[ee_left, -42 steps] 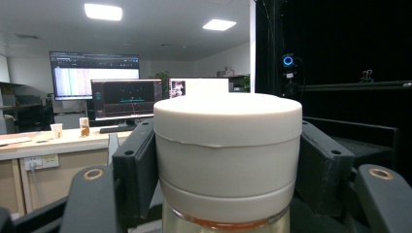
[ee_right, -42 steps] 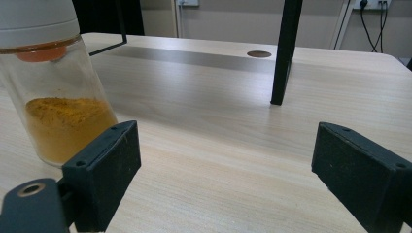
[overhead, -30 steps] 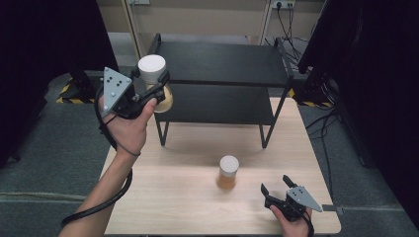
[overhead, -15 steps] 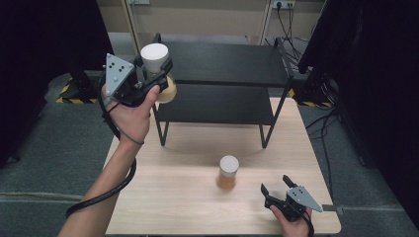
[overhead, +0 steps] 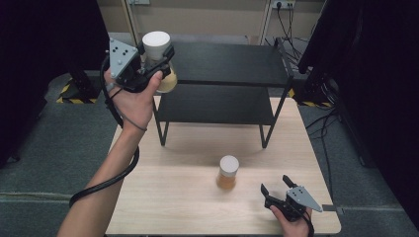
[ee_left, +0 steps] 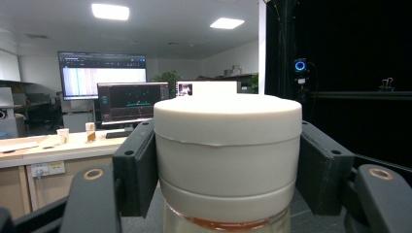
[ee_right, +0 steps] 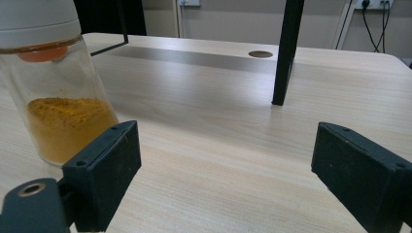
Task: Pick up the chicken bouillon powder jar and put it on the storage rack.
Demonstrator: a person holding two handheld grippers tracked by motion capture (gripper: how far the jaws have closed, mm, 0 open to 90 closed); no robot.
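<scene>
Two white-lidded clear glass jars of orange powder: the left tongs [overhead: 159,58] clamp one jar [overhead: 158,61] above the two-tier black metal shelf's [overhead: 227,64] left end; the other jar [overhead: 228,172] stands near the pale wooden worktop's [overhead: 168,187] front edge, beside the right tongs [overhead: 274,184], spread empty.

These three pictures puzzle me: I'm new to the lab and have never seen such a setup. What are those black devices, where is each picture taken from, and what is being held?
A person works with two hand-held tools, each a two-jaw gripper with its own camera. The high view looks down from above on a wooden table with a black shelf rack at its far end. The left gripper is shut on a white-lidded jar, held up by the rack's top shelf. The left gripper view looks along its jaws: they clamp the jar's lid from both sides. The right gripper rests open near the table's front edge. The right gripper view shows its spread jaws and a second jar of orange-yellow powder standing on the table.
</scene>
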